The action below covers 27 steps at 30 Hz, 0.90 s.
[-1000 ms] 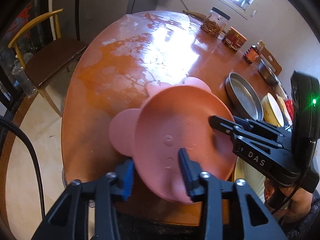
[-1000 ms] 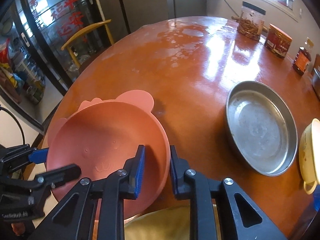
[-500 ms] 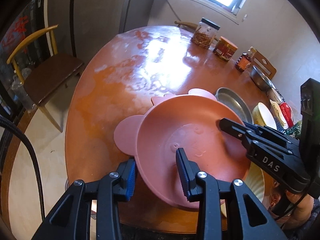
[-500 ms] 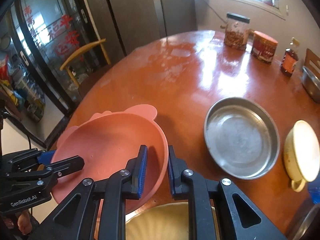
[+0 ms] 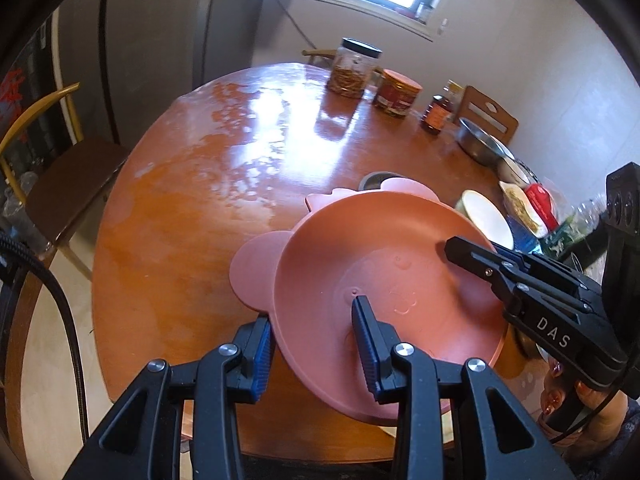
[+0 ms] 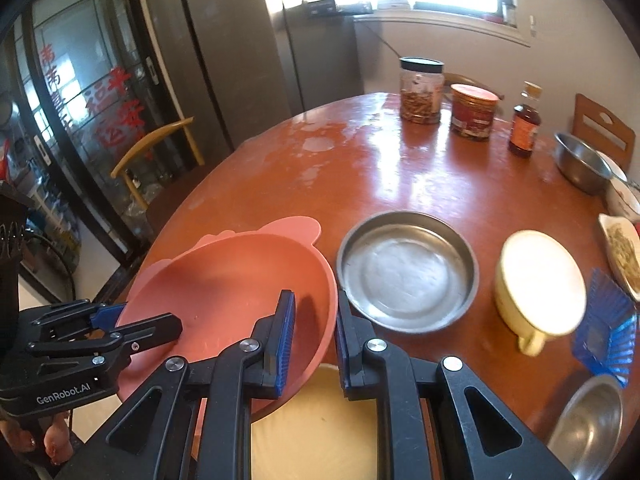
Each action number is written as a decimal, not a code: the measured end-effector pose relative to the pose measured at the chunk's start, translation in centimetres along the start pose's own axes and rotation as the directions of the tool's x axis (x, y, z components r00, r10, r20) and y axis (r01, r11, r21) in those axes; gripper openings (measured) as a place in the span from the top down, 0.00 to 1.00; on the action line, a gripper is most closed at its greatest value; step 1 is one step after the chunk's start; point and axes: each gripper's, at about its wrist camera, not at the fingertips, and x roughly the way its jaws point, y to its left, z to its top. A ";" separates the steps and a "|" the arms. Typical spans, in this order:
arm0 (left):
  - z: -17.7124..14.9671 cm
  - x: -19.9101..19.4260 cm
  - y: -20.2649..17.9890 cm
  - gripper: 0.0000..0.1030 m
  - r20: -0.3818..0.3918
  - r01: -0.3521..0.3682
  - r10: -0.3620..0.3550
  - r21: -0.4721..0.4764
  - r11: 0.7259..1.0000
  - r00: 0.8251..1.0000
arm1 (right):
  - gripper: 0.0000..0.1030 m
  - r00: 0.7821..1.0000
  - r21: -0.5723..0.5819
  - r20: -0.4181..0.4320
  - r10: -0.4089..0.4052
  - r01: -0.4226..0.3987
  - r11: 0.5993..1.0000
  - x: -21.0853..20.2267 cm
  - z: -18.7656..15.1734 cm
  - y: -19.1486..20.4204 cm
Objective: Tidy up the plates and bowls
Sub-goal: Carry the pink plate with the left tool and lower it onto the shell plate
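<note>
Gripping the pink bowl (image 6: 224, 280) by opposite rims, both tools hold it beside the steel pan (image 6: 408, 272).

Left claw (image 5: 312, 354) and right claw (image 6: 312, 332) each clamp a rim, angled downward.

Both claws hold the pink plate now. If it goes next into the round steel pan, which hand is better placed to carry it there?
Probably the right claw. It grips the pink plate on the rim beside the steel pan, while the left claw holds the far rim.
</note>
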 end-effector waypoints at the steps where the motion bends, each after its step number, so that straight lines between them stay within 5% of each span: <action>1: -0.1 0.0 -0.4 0.64 -0.003 0.002 -0.002 0.009 1.000 1.000 | 0.82 1.000 0.007 -0.002 -0.004 0.004 1.000 -0.3 -0.3 -0.3; 27: -3.6 3.2 -6.4 0.64 -0.090 0.005 0.010 0.163 0.987 0.996 | 0.81 0.993 0.082 -0.054 -0.107 0.111 0.990 -4.1 -9.0 -4.4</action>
